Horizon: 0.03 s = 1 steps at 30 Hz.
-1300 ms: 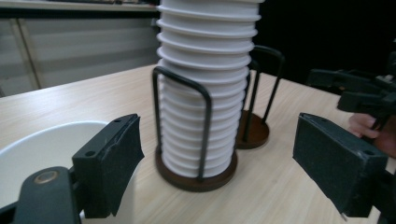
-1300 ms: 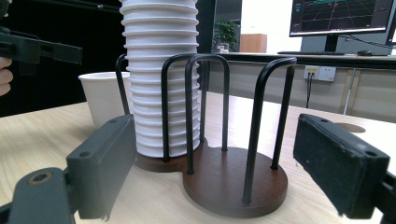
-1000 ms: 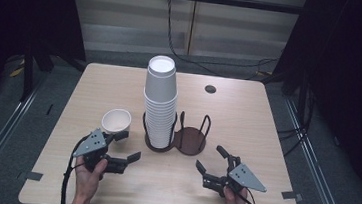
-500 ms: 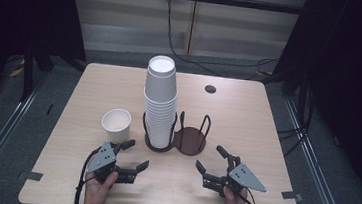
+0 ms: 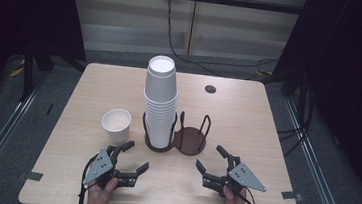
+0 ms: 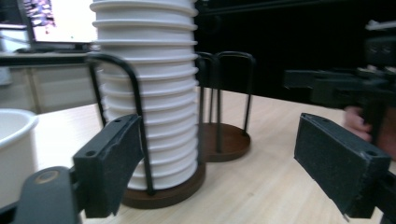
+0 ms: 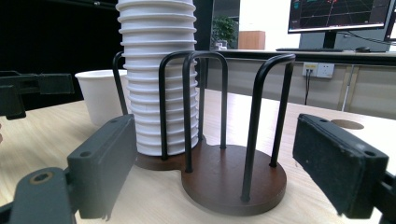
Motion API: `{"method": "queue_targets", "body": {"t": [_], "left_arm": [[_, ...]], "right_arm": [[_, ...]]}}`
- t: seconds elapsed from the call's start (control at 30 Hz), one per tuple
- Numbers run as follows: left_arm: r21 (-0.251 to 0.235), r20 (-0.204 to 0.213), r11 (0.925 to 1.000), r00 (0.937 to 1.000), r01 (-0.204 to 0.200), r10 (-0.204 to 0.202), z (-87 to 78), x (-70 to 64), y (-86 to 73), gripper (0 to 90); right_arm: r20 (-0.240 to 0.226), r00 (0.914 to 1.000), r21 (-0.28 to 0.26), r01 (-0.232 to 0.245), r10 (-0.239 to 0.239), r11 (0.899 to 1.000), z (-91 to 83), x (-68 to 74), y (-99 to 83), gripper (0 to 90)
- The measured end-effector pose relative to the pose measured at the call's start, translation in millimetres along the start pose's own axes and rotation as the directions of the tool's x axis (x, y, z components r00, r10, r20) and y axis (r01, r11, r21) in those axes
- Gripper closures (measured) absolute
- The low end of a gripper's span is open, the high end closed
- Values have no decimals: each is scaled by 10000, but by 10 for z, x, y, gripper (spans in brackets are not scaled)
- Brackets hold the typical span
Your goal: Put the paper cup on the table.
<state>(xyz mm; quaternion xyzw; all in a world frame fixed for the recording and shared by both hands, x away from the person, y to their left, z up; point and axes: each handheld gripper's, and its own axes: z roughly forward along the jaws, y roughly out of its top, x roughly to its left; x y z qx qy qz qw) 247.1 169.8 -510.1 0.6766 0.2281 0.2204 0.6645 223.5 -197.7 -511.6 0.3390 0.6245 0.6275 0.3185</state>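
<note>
A tall stack of white paper cups stands in the left ring of a brown two-ring wire holder; the right ring is empty. A single white cup stands upright left of the holder. My left gripper is open near the front edge, below that cup. In the left gripper view the stack stands beyond the open left gripper. My right gripper is open too, in front of the empty ring; the stack rises behind its left jaw.
A round cable hole sits at the table's far right. Tape marks lie at the front corners. Dark curtains and a rail frame surround the table. A monitor glows beyond it.
My left gripper has drawn back from beside the single cup toward the front edge and slightly right, still open. The right gripper and the cups have not moved.
</note>
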Motion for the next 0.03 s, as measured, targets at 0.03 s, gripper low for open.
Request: {"method": "queue_targets", "body": {"t": [0.03], "left_arm": [[-27, 104, 10000, 9999, 44, -44, 4, -1, -1, 130]], "right_arm": [[-6, 10000, 38, 21, -21, 10000, 5, -2, 2, 133]]}}
